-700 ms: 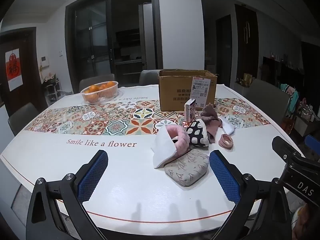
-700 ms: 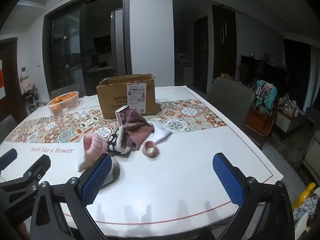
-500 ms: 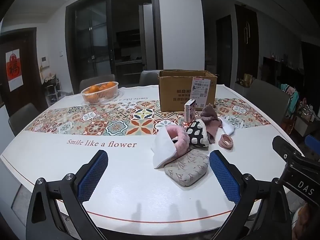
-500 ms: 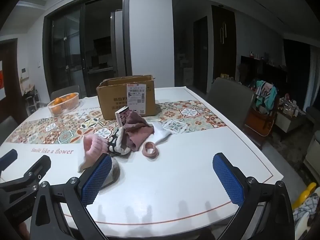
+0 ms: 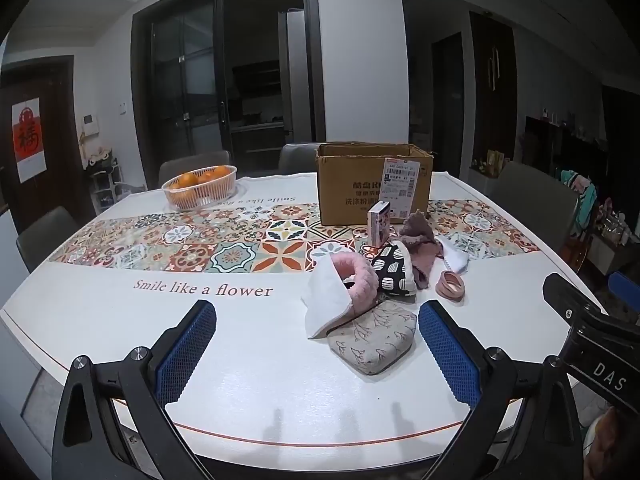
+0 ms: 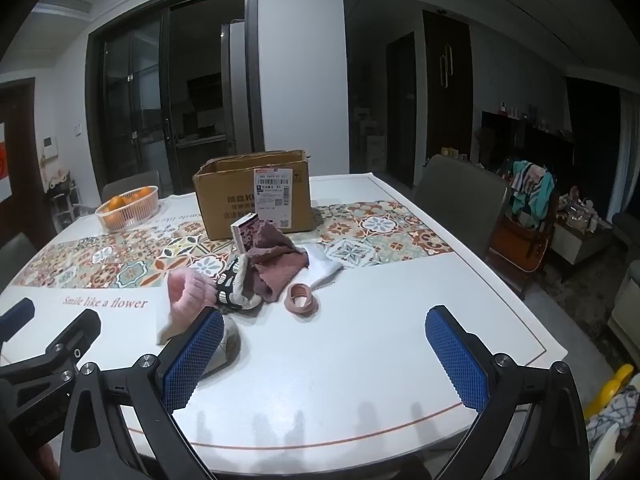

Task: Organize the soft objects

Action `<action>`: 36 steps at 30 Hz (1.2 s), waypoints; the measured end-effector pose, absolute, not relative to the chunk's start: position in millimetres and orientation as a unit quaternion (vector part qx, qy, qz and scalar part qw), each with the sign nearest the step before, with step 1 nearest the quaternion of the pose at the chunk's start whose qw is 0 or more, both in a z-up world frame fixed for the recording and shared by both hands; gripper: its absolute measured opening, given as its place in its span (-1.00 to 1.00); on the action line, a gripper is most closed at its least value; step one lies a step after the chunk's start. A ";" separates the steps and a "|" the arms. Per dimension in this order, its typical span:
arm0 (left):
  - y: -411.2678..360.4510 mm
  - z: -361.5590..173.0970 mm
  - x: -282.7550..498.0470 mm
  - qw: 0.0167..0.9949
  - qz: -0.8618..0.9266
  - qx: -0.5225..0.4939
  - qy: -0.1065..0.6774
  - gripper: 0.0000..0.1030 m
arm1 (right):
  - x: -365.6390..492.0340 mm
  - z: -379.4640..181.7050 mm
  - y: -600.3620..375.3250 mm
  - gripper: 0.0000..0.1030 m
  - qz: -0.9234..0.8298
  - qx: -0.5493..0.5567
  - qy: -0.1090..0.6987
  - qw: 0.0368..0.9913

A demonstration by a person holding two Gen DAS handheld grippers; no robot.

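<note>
A pile of soft things lies on the white table (image 5: 100, 320): a grey leaf-print pouch (image 5: 372, 340), a white cloth (image 5: 324, 304), a pink fluffy piece (image 5: 358, 280), a black-and-white patterned piece (image 5: 394, 274), a mauve cloth (image 5: 418, 240) and a pink ring-shaped band (image 5: 450, 285). An open cardboard box (image 5: 374, 188) stands behind them. My left gripper (image 5: 316, 348) is open and empty, just short of the pouch. My right gripper (image 6: 326, 358) is open and empty, its left finger (image 6: 192, 354) in front of the pouch (image 6: 228, 340); the band (image 6: 302, 299) lies ahead.
A small purple carton (image 5: 379, 225) stands by the box. A basket of oranges (image 5: 199, 186) sits at the far left. Grey chairs (image 6: 460, 200) surround the table. The patterned runner (image 5: 200, 244) crosses the middle. The table's front edge (image 5: 280, 440) is close below the grippers.
Both views have barely shifted; nothing on the table has moved and both grippers stay open.
</note>
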State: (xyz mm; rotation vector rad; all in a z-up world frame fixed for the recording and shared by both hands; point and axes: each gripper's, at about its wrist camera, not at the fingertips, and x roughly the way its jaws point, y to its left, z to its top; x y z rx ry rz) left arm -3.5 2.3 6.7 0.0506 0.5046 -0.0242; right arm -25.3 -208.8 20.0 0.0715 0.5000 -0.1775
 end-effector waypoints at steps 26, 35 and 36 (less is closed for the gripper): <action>0.1 4.6 -3.2 0.968 -0.012 0.026 0.249 1.00 | -26.8 21.9 -209.6 0.99 -0.087 0.036 0.245 0.965; -0.9 6.7 -4.1 0.968 -0.011 0.027 0.248 1.00 | -27.2 21.3 -208.9 0.99 -0.087 0.036 0.245 0.965; -1.0 6.1 -4.1 0.969 -0.011 0.027 0.247 1.00 | -27.3 21.4 -208.9 0.99 -0.087 0.036 0.245 0.965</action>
